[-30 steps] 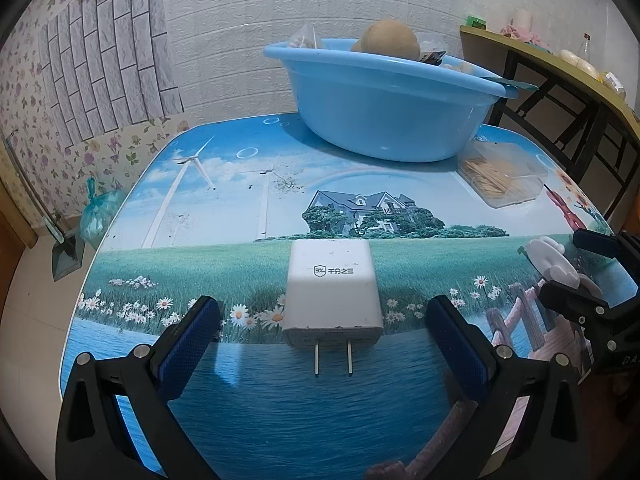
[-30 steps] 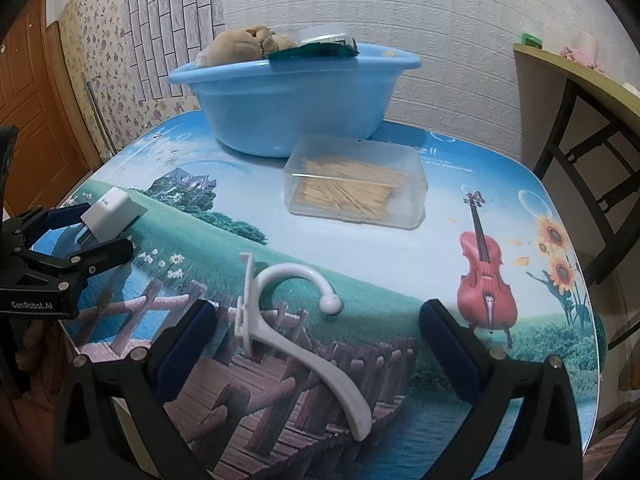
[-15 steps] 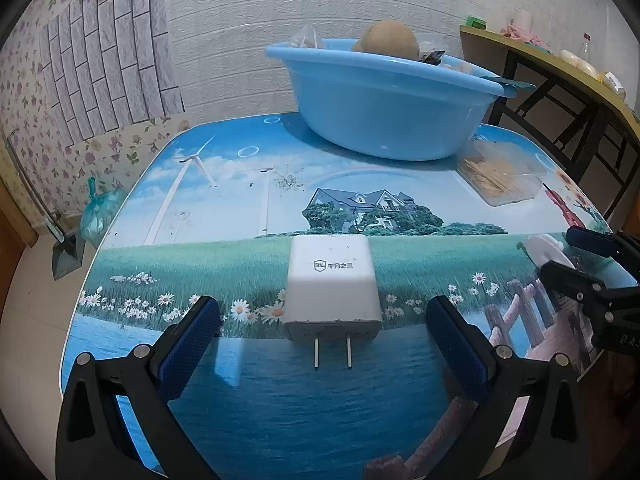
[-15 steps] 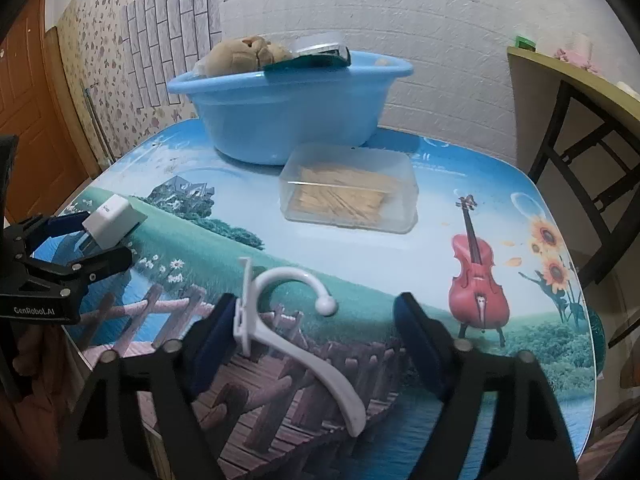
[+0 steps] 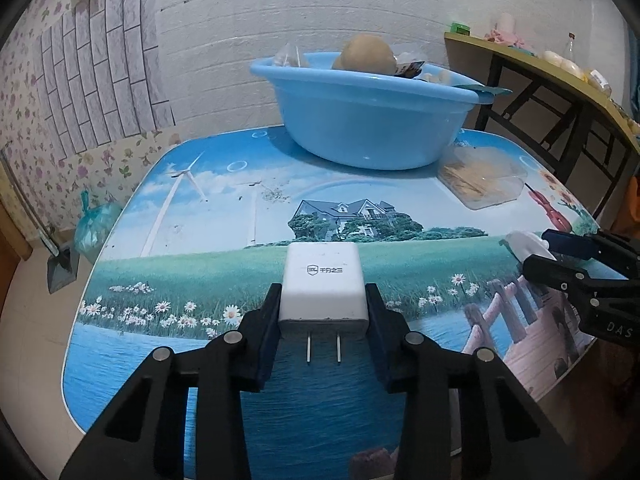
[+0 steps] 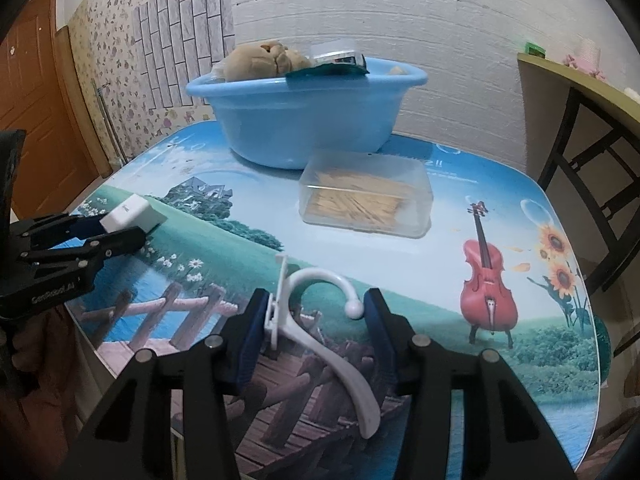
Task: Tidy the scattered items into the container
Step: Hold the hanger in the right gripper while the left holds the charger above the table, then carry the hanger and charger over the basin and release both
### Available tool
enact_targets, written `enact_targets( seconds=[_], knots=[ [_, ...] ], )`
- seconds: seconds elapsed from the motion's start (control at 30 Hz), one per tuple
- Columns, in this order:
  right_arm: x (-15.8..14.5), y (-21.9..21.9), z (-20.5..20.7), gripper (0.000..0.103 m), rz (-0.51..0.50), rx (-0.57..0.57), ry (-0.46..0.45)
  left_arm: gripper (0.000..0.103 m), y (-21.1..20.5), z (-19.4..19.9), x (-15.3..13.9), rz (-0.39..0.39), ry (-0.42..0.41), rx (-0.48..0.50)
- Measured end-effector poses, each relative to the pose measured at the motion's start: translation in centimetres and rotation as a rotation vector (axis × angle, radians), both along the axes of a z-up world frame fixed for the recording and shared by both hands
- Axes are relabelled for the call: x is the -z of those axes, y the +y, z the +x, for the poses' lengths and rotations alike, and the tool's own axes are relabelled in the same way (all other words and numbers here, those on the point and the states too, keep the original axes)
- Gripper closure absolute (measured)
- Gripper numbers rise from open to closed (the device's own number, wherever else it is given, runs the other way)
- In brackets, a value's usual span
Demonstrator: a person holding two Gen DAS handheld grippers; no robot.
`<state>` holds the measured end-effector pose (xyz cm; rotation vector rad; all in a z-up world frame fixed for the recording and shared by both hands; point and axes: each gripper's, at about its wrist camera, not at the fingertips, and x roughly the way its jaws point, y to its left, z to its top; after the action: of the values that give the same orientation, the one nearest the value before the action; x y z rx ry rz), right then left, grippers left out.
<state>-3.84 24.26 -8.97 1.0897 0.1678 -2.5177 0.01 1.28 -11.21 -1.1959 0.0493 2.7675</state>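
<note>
The left hand-held gripper (image 5: 323, 312) has just been closing, and its blue-padded black jaws now press both sides of a smooth white boxy plastic plug charger (image 5: 323, 284). The charger lies flat near the worktop's near edge with two thin metal prongs pointing back toward the camera.

The right hand-held gripper (image 6: 316, 314) has also just been closing. A glossy white curved plastic hook hanger (image 6: 320, 320) lies between its jaws near the near edge; the left pad touches the hanger's flat clip end, and the right pad sits just beside the small ball tip, though whether it touches is unclear.

The worktop (image 5: 224, 216) is a rounded rectangle with a shiny printed cover showing sky, wind turbines, a house, meadow, daisies, a wooden bridge and a red violin.

At its far edge stands a round pale blue plastic basin (image 5: 368, 120), smooth-walled with a rolled rim, heaped with a tan plush toy (image 6: 260, 60) and packets. Just beside the basin, toward the right edge, lies a clear rectangular plastic box of pale wooden sticks (image 6: 366, 200).

Behind is a white embossed brick-pattern wall (image 5: 320, 12), with floral wallpaper on the left. A brown wooden door (image 6: 36, 100) shows in the right wrist view, and a dark-framed side table (image 5: 560, 92) stands at right.
</note>
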Motion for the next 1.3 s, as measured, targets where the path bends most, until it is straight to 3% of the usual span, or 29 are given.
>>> enact_targets(
  seconds=[0.27, 0.63, 0.9, 1.13, 1.3],
  knots=[
    [-1.6, 0.6, 0.3, 0.055, -0.060, 0.015, 0.016, 0.065, -0.5, -0.1, -0.7, 0.032, -0.011, -0.006],
    [-5.6, 1.4, 0.1, 0.055, -0.146, 0.025, 0.089, 0.065, -1.6, 0.2, -5.1, 0.100, 0.064, -0.028],
    [-8.6, 0.9, -1.1, 0.055, -0.140, 0.014, 0.161, 0.065, -1.3, -0.7, -8.3, 0.135, 0.132, -0.015],
    [-8.3, 0.0, -3.4, 0.055, -0.075, 0.005, 0.166, 0.065, -0.8, -2.7, -10.2, 0.136, 0.176, 0.004],
    [-8.4, 0.1, -4.8, 0.055, -0.090, 0.010, 0.171, 0.065, -0.2, -4.4, -10.7, 0.129, 0.183, 0.014]
  ],
)
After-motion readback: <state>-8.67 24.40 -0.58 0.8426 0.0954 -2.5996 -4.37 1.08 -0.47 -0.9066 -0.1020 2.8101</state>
